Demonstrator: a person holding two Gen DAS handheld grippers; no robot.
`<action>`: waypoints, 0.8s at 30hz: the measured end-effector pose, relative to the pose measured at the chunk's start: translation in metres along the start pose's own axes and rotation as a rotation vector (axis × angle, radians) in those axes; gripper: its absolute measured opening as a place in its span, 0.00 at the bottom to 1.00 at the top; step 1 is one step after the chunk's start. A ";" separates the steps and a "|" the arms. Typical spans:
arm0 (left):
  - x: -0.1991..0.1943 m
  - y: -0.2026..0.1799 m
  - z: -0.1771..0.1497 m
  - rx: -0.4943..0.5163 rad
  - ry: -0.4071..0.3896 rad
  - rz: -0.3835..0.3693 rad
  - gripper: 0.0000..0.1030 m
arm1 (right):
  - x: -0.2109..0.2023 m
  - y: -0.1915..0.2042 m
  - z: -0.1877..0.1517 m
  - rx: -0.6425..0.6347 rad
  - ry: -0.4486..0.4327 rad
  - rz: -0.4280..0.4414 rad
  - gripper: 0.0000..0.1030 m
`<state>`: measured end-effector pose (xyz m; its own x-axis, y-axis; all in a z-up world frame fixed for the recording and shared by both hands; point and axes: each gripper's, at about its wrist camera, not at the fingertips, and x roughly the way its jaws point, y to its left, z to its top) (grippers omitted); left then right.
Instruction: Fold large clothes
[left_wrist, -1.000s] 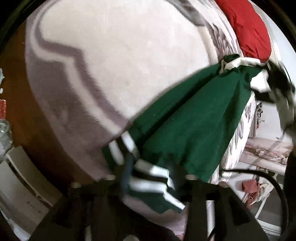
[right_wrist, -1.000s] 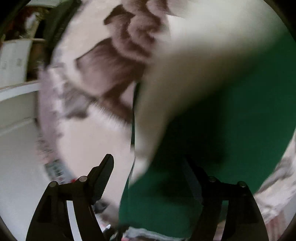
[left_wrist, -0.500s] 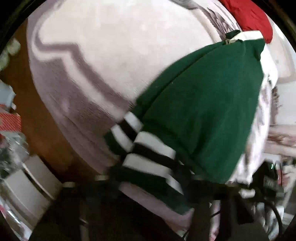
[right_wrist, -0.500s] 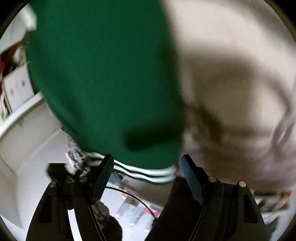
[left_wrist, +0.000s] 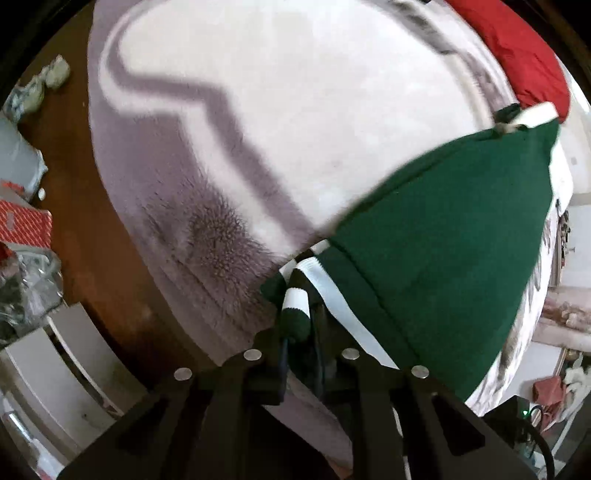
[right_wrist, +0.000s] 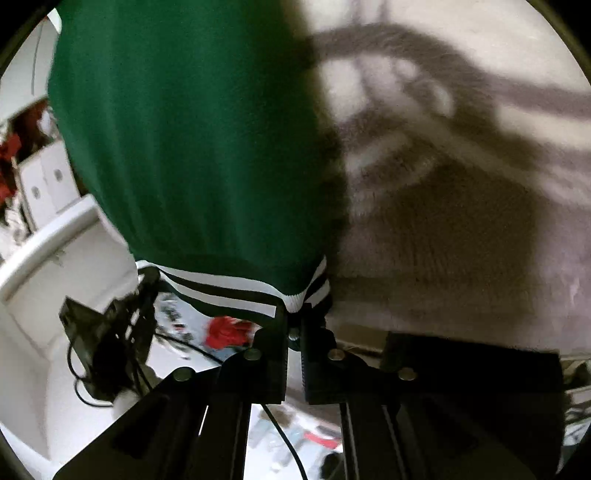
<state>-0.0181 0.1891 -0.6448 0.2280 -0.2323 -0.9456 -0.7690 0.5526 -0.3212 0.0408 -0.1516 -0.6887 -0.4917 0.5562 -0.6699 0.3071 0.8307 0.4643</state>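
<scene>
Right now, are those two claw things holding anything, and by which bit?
Yes: both hold the green garment by its striped hem, the left gripper and the right gripper each shut on it.

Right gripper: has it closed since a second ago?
Yes. The right gripper, open a second ago beside the blanket, is now shut on the green garment, at its striped hem.

Right gripper (right_wrist: 294, 334) pinching green garment (right_wrist: 192, 140)

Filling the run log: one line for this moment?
left tongs: shut on green garment striped hem | right tongs: shut on hem | over blanket
</scene>
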 end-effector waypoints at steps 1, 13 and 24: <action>0.001 0.000 0.001 -0.006 0.004 0.001 0.10 | 0.004 -0.002 0.003 0.003 0.011 -0.009 0.05; -0.111 -0.098 -0.002 0.324 -0.084 0.266 0.86 | -0.086 0.000 -0.003 -0.160 -0.025 -0.079 0.63; -0.051 -0.371 0.119 0.814 -0.276 0.109 0.49 | -0.255 0.061 0.114 -0.165 -0.443 -0.102 0.62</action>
<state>0.3269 0.0914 -0.4834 0.3964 -0.0005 -0.9181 -0.1521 0.9861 -0.0663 0.2780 -0.2402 -0.5561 -0.1076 0.4583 -0.8823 0.1242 0.8867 0.4454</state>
